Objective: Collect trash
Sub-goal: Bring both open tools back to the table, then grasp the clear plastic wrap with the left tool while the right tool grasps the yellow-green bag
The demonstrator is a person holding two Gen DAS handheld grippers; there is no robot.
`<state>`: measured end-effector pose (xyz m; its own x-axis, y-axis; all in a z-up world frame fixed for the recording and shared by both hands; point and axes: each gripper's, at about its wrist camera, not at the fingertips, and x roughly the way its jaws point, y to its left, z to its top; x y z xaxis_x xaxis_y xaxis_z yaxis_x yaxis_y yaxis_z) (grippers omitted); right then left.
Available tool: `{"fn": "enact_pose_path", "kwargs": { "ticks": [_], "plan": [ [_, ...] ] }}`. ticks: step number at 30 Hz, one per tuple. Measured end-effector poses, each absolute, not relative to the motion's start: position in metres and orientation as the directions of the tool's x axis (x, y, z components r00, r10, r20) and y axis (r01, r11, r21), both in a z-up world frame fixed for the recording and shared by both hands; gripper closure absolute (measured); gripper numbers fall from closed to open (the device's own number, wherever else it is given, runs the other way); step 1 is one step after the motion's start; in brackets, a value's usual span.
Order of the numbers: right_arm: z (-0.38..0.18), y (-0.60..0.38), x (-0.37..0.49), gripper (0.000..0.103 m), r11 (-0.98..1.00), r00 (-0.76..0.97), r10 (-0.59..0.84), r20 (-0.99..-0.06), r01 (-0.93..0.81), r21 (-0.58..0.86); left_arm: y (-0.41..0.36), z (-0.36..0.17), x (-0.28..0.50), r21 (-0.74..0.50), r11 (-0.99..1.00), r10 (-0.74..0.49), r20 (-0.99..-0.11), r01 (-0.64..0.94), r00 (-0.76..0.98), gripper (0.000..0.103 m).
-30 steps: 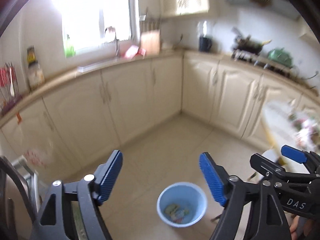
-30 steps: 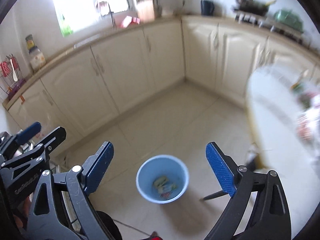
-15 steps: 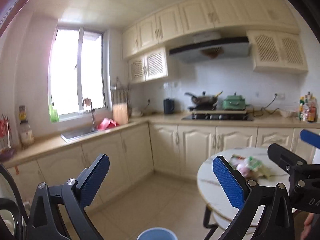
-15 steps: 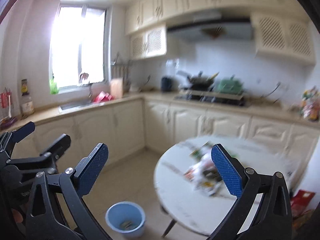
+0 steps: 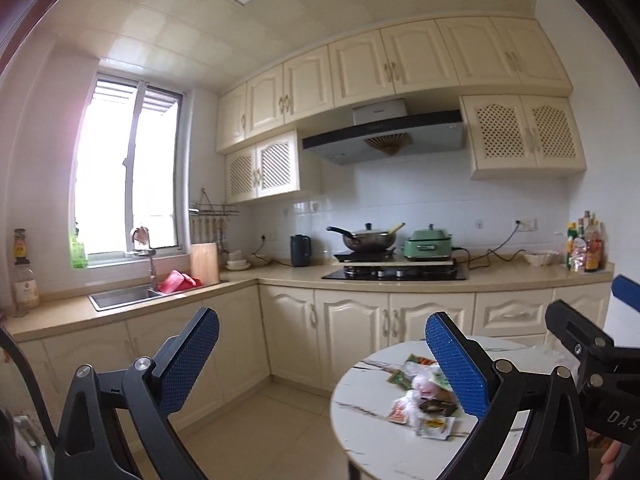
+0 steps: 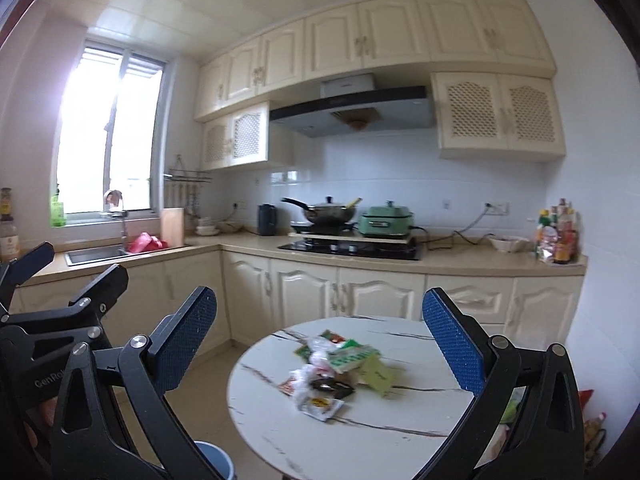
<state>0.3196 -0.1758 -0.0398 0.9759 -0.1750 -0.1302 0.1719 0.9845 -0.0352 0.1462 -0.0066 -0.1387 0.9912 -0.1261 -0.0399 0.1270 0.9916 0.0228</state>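
Note:
A pile of snack wrappers and crumpled plastic (image 6: 336,368) lies on a round white marble table (image 6: 280,436); it also shows in the left wrist view (image 5: 420,396) on the table (image 5: 360,412). The rim of a blue bin (image 6: 218,460) shows on the floor left of the table. My left gripper (image 5: 322,356) is open and empty, held up well short of the table. My right gripper (image 6: 320,332) is open and empty, in front of the table above its near side. The left gripper also shows at the left edge of the right wrist view (image 6: 60,280).
Cream base cabinets (image 6: 312,292) and a beige counter run behind the table, with a sink (image 5: 120,296), a hob with a wok (image 6: 328,212) and a green pot (image 6: 386,216). Bottles (image 6: 558,232) stand at the counter's right end. Tiled floor (image 5: 272,432) lies left of the table.
Both grippers have tilted up from the floor and the blue bin to face the kitchen wall and the table. The trash pile is now in view. Both stay open.

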Motion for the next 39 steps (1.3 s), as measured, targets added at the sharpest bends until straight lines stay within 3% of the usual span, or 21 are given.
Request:
{"fn": "enact_pose_path", "kwargs": {
  "ticks": [11,21,26,34,36,38,39],
  "plan": [
    [-0.065,-0.255,0.341,0.0,0.946,0.926,-0.315,-0.21,0.323,0.004,-0.037,-0.114,0.241,0.048,0.979,-0.186,-0.17,0.197,0.968,0.001],
    [-0.135,-0.316,0.4,0.0,0.926,0.847,-0.329,-0.417,0.376,0.031,-0.073,-0.149,0.366,-0.008,0.95,-0.274,-0.498,0.312,0.823,0.001],
    [-0.186,-0.338,0.433,0.0,0.927,0.786,-0.303,-0.539,0.375,0.026,-0.104,-0.164,0.427,-0.033,0.941,-0.284,-0.616,0.336,0.735,0.001],
    [-0.231,-0.35,0.464,0.0,0.935,0.738,-0.249,-0.627,0.351,0.041,-0.122,-0.183,0.486,-0.131,0.932,-0.334,-0.672,0.338,0.661,0.003],
    [-0.236,-0.353,0.47,0.0,0.936,0.732,-0.246,-0.636,0.351,0.042,-0.134,-0.191,0.505,-0.12,0.931,-0.329,-0.687,0.346,0.648,0.012],
    [-0.24,-0.355,0.477,0.0,0.937,0.726,-0.241,-0.644,0.346,0.039,-0.145,-0.2,0.524,-0.105,0.929,-0.319,-0.709,0.354,0.629,0.036],
    [-0.241,-0.356,0.482,0.0,0.938,0.722,-0.24,-0.649,0.345,0.037,-0.148,-0.203,0.531,-0.107,0.928,-0.321,-0.717,0.357,0.619,0.04]
  ]
}}
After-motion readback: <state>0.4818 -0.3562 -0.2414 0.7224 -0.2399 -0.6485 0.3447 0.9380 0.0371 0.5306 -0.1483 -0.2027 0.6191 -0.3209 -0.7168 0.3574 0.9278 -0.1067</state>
